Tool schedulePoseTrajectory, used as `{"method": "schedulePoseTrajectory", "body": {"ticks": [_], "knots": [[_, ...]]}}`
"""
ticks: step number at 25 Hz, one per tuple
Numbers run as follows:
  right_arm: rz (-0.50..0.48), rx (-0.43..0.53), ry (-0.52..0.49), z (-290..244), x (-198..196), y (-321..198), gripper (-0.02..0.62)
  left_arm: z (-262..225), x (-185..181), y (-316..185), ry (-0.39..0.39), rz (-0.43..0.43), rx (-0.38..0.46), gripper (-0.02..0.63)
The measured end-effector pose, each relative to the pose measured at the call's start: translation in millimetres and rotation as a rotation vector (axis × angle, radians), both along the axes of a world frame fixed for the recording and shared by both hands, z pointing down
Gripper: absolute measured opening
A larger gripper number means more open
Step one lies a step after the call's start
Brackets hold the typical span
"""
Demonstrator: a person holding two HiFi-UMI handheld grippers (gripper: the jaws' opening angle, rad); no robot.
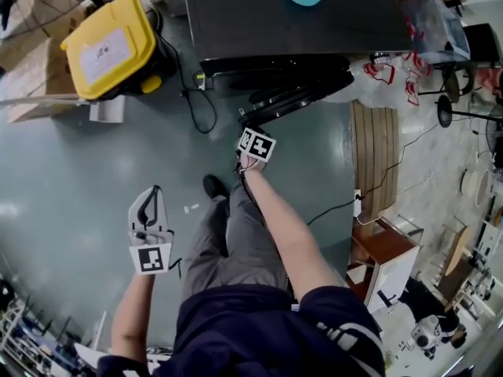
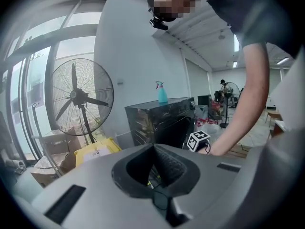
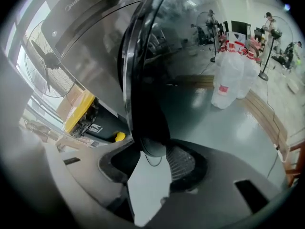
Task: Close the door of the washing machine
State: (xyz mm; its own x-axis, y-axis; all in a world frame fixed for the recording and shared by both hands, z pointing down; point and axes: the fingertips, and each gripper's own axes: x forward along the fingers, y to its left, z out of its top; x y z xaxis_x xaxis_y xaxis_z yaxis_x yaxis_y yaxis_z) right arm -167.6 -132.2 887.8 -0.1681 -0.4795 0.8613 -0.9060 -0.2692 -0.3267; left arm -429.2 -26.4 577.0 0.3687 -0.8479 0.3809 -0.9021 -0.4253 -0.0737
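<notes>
Door [image 1: 299, 96] rim sits clamped between right gripper [image 3: 153, 152] pads, plain only in its own view; head view shows left gripper [image 1: 149, 201] closed, empty, near left.

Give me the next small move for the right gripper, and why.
Probably swing the door a little closer to the washing machine. The door stands ajar at an angle to the front, and its rim sits between the jaws of the right gripper, apparently clamped.
</notes>
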Motion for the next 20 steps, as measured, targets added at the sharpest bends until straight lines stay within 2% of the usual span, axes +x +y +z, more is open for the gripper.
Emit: {"method": "schedulePoseTrajectory", "body": {"ticks": [7, 12, 20], "knots": [[-0.038, 0.004, -0.017, -2.7, -18.0, -35.4, 0.190, 3.8, 4.1, -21.2, -0.003, -0.041, -0.016, 0.025], [-0.006, 0.000, -0.019, -1.3, -21.3, -53.2, 0.189, 6.9, 4.2, -28.9, -0.020, -0.049, -0.033, 0.025], [-0.015, -0.005, -0.033, -2.6, -28.8, -78.3, 0.190, 8.4, -3.5, -40.1, -0.028, -0.076, -0.050, 0.025]]}}
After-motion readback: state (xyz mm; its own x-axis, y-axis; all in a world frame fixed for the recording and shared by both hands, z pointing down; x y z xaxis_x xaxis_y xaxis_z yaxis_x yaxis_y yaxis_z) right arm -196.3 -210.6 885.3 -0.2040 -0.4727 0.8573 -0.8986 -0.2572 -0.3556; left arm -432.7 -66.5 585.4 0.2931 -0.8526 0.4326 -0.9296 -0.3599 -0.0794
